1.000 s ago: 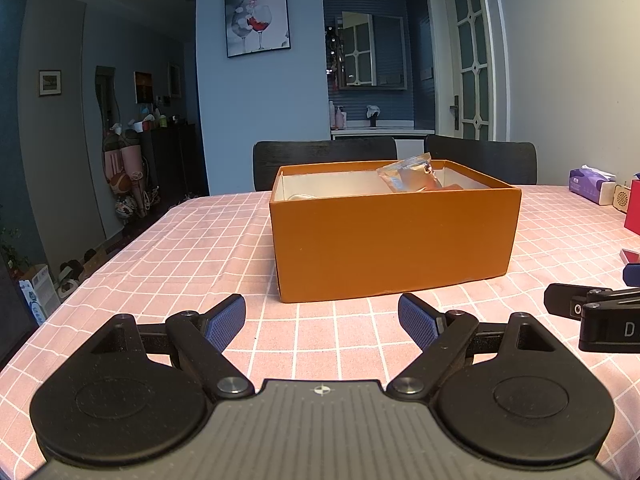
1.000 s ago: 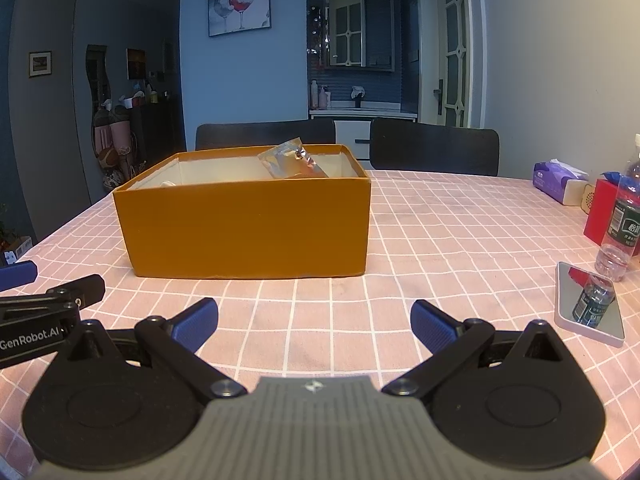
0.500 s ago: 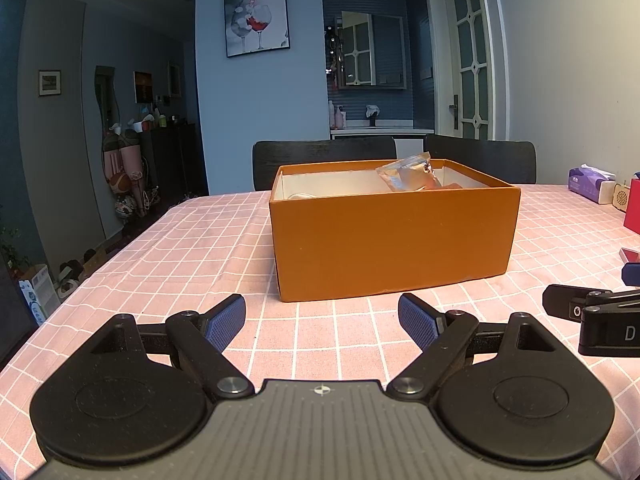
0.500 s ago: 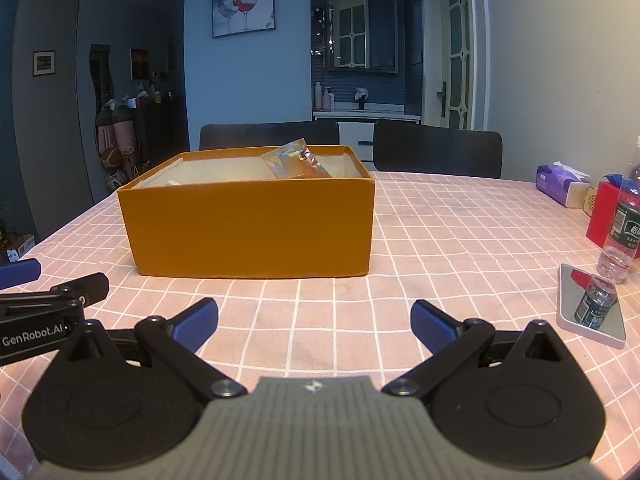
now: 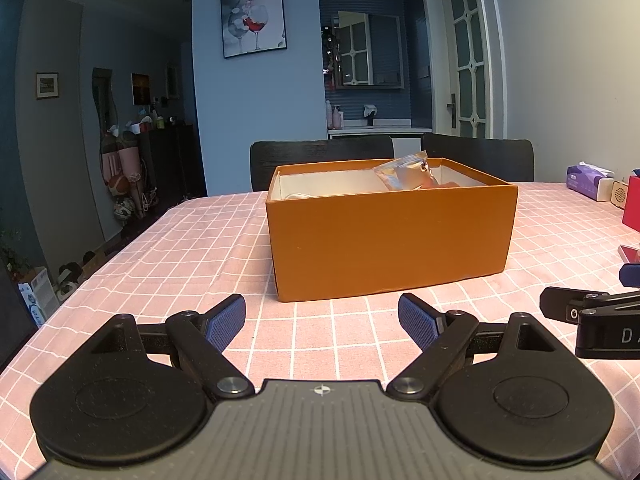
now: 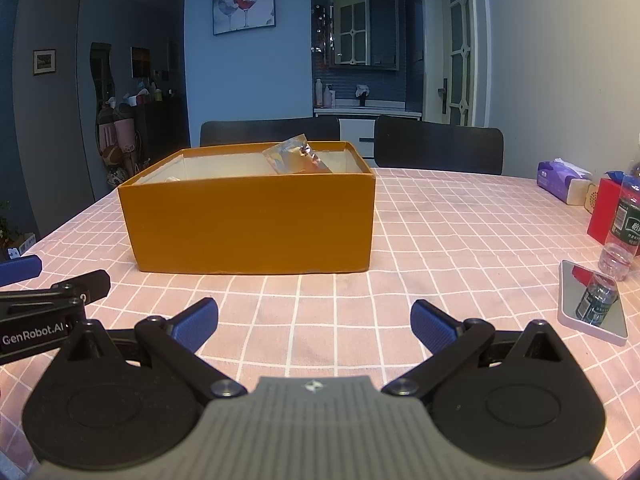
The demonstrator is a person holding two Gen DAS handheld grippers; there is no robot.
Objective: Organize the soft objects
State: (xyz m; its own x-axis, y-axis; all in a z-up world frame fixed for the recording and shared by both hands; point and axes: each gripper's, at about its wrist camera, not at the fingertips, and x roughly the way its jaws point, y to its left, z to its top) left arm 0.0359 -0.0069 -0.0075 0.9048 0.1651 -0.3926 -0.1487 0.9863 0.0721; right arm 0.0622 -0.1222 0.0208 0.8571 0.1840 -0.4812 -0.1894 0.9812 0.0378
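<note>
Left gripper (image 5: 322, 322) and right gripper (image 6: 314, 322) (both spread, empty) face the orange box (image 5: 390, 240); reach over its near wall for the clear packet (image 5: 406, 174).

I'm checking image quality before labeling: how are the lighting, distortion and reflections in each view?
Left wrist view: dim bluish light, fisheye bending the door frame, box sharp. Right wrist view: same dimness, dark corner vignetting, mirror reflecting the bottle, no blur.

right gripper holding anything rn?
No, the right gripper has its blue pads spread wide with only the pink checked tablecloth between them, short of the orange box.
</note>
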